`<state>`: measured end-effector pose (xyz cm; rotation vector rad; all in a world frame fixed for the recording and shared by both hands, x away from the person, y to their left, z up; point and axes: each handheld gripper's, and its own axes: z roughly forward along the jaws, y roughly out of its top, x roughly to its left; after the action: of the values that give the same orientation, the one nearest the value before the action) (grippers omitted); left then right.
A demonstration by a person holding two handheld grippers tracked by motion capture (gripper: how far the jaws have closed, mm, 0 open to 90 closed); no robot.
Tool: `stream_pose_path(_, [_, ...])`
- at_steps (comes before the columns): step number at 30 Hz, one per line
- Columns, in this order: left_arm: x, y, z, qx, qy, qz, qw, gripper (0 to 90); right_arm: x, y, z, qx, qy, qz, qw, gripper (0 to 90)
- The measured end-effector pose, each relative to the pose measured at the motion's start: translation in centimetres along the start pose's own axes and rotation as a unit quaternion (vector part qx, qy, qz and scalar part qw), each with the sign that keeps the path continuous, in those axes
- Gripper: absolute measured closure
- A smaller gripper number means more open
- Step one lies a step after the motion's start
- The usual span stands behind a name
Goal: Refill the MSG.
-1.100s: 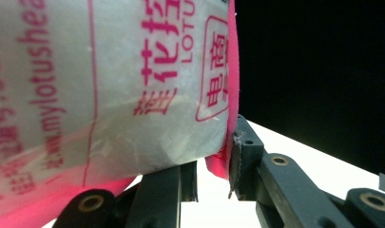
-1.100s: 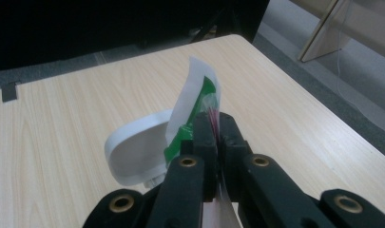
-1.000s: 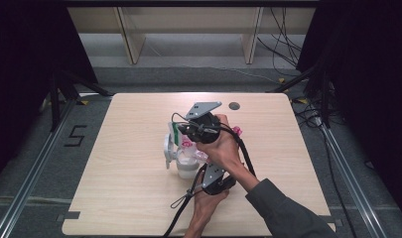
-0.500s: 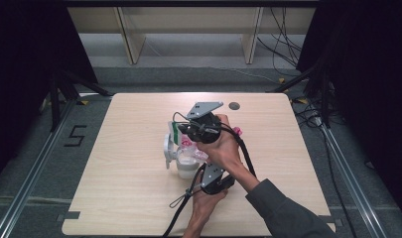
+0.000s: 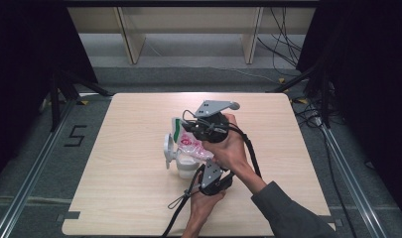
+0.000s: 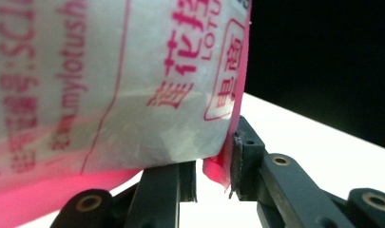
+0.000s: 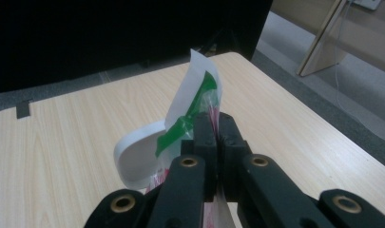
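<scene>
A clear plastic packet [image 5: 191,145] with pink print and a green and white top hangs over a white tub [image 5: 185,167] whose round lid [image 5: 167,148] stands open at its left. My right gripper [image 5: 202,130] is shut on the packet's top edge [image 7: 196,95], the jaws [image 7: 217,124] pressed together, with the white lid [image 7: 138,159] below. My left gripper [image 5: 202,168] comes up from the near side. Its jaws [image 6: 214,164] stand apart around the packet's [image 6: 109,85] pink lower corner, which lies against the right pad, with a gap at the left pad.
The tub stands near the middle of the pale wooden table [image 5: 119,198]. Cables trail from both grippers toward the table's near edge. Black curtains flank the table, and a wooden shelf frame [image 5: 188,29] stands beyond its far edge.
</scene>
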<state>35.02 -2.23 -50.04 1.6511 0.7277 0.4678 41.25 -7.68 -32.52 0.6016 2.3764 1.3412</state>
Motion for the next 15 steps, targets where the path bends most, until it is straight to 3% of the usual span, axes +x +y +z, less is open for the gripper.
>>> stream_pose_path(1, [0.1,-0.1,-0.1,0.007,0.001,0.004,1.0,74.7,-0.1,-0.1,-0.3,-0.004,0.0,-0.002,1.0,90.0])
stream_pose_path(4, [0.1,-0.2,-0.2,0.021,0.005,0.01,0.9997,74.7,-0.3,-0.6,-1.0,-0.009,0.008,0.022,0.9997,90.0])
stream_pose_path(5, [0.1,-0.3,-0.2,0.024,0.005,0.008,0.9997,74.7,-0.4,-0.7,-1.0,-0.016,0.011,0.013,0.9997,90.0])
stream_pose_path(9, [0.0,-0.3,-0.4,0.021,-0.005,-0.017,0.9996,72.5,-0.5,-1.1,-1.7,-0.025,0.012,0.019,0.9994,90.0])
stream_pose_path(12, [0.2,-0.4,-0.6,0.034,-0.009,-0.005,0.9994,71.2,-0.8,-1.4,-2.3,-0.034,0.018,0.027,0.9989,90.0])
stream_pose_path(13, [0.2,-0.4,-0.7,0.037,-0.013,-0.006,0.9992,70.5,-0.9,-1.5,-2.6,-0.04,0.01,0.023,0.9989,90.0])
stream_pose_path(15, [0.1,-0.5,-0.6,0.035,-0.008,-0.011,0.9993,69.1,-0.8,-1.7,-3.1,-0.039,0.017,0.047,0.998,90.0])
